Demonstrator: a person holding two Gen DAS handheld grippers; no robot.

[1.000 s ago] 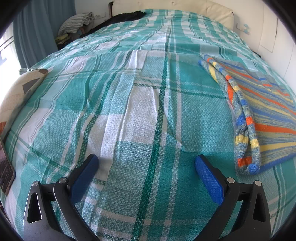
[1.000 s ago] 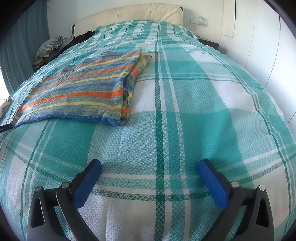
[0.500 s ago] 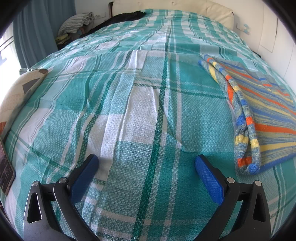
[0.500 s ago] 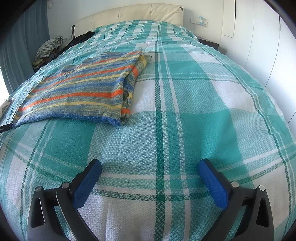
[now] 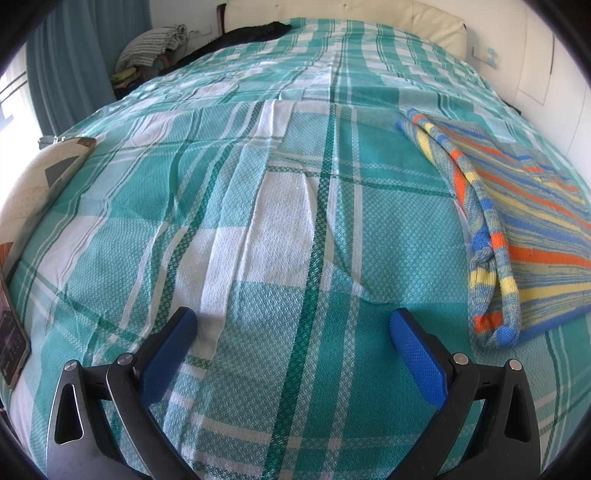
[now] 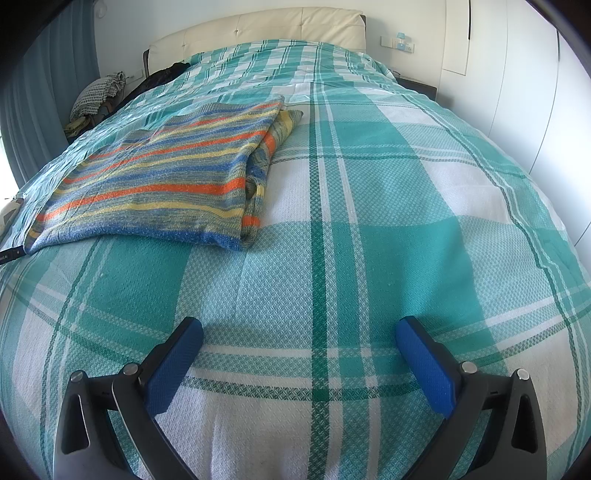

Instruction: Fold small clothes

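Right wrist: folded striped sweater on bedspread

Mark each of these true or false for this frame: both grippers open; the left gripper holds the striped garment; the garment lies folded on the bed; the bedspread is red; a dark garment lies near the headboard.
1. Both grippers are open. True: the left gripper and the right gripper have their jaws wide apart, with nothing between them.
2. The left gripper holds the striped garment. False: the striped garment lies off to its right, untouched.
3. The garment lies folded on the bed. True: it lies flat with its layers doubled over along one edge.
4. The bedspread is red. False: the bedspread is a teal, green and white plaid.
5. A dark garment lies near the headboard. True: a dark garment lies just short of the cream headboard.
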